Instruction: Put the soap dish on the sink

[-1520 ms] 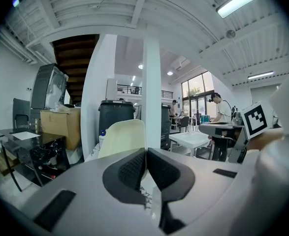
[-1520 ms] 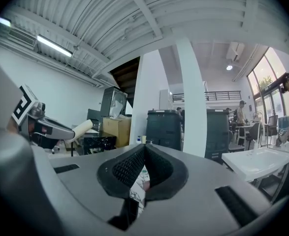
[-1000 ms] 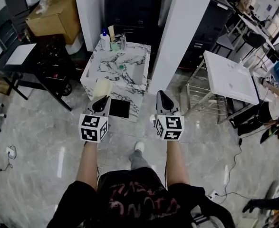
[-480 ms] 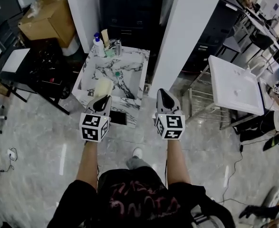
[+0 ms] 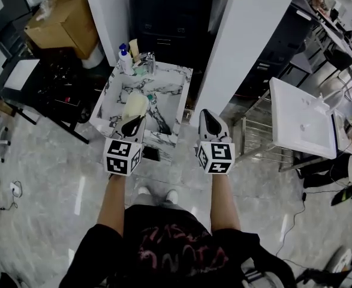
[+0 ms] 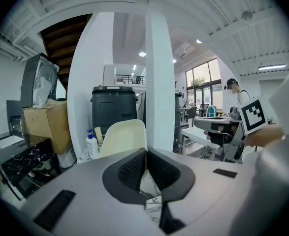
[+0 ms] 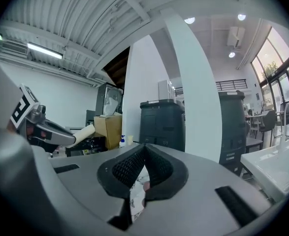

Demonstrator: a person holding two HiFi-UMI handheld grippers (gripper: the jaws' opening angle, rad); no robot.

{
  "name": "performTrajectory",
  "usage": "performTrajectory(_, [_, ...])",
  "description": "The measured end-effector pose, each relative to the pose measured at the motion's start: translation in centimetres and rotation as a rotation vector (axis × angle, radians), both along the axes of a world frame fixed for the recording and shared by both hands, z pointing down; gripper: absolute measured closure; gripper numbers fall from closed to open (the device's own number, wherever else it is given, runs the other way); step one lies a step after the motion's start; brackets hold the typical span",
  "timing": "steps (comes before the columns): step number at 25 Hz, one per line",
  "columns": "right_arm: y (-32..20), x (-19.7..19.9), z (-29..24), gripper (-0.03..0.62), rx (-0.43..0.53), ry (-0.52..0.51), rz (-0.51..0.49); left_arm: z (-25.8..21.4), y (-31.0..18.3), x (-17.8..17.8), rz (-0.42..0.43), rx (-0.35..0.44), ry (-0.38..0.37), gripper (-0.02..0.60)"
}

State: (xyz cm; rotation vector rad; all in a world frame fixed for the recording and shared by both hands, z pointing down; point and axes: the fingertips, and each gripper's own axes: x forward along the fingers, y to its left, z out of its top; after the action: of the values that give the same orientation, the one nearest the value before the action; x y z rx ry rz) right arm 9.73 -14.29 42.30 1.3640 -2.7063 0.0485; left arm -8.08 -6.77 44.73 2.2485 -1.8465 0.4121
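Note:
A cream soap dish sticks out from my left gripper, which is shut on its near edge. It hangs above the front part of the marble sink. In the left gripper view the soap dish rises to the left above the closed jaws of the left gripper. My right gripper is shut with nothing in it, level with the sink's front right corner. The right gripper view shows the right gripper with its jaws together, and the soap dish at far left.
A soap bottle and small items stand at the sink's back edge. A white column rises right of the sink, a dark cabinet behind it. A cardboard box and black table lie left; a white basin on a rack stands right.
The sink has come closer as the person walked up to it. The left gripper with the soap dish has moved forward over the sink's front part. The right gripper stays shut.

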Motion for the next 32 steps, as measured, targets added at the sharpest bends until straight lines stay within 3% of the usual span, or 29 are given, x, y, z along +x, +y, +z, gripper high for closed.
performTrajectory(14, [-5.5,-1.5,1.0,0.582,-0.03,0.027,0.034,0.2,-6.9,-1.3,0.058,0.001,0.011,0.555])
performTrajectory(32, [-16.4,-6.6,2.0,0.582,-0.048,0.062,0.169,3.1,-20.6,-5.5,0.224,-0.051,0.055,0.555])
